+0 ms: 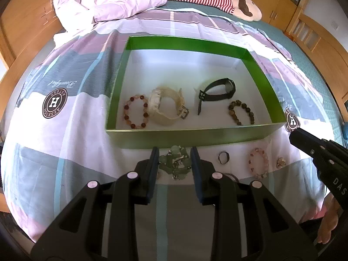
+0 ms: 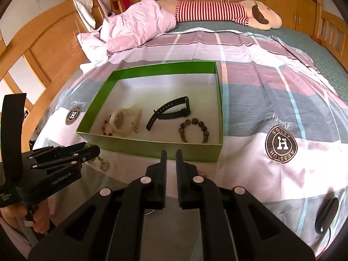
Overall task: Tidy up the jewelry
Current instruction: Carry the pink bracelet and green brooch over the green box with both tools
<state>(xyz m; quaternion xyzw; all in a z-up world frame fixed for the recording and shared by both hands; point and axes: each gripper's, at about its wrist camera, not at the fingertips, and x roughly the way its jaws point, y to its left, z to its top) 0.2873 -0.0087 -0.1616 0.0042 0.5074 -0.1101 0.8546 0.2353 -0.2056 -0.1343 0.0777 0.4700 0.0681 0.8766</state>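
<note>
The green bead bracelet (image 1: 175, 163) sits bunched between the blue pads of the left gripper (image 1: 174, 158), which is clamped on it from both sides, just short of the near wall of the green box (image 1: 189, 136). The box lies directly ahead of that gripper, its long side running across the view, so the coming move looks like a short carry up and over that near wall and down onto the white floor. Inside, a row along the near edge is already taken: a red bead bracelet (image 1: 136, 113) at the left, a cream watch (image 1: 167, 106) touching it, a black watch (image 1: 217, 92) and a brown bead bracelet (image 1: 241, 112) at the right. The far half of the floor is bare, and so is the gap between the two watches, which gives the most open room for a drop. The right gripper (image 2: 171, 152) has its jaws closed with only a thin slit between them and nothing visible in it; it hangs near the box's near wall, off to the right of the left gripper. Still on the quilt (image 1: 65, 130) beside it lie a dark ring (image 1: 223, 157), a pink bead bracelet (image 1: 258, 163) and a small brooch-like piece (image 1: 281, 162), all nearer the right hand. The near wall is the one edge that could catch dangling beads.
</note>
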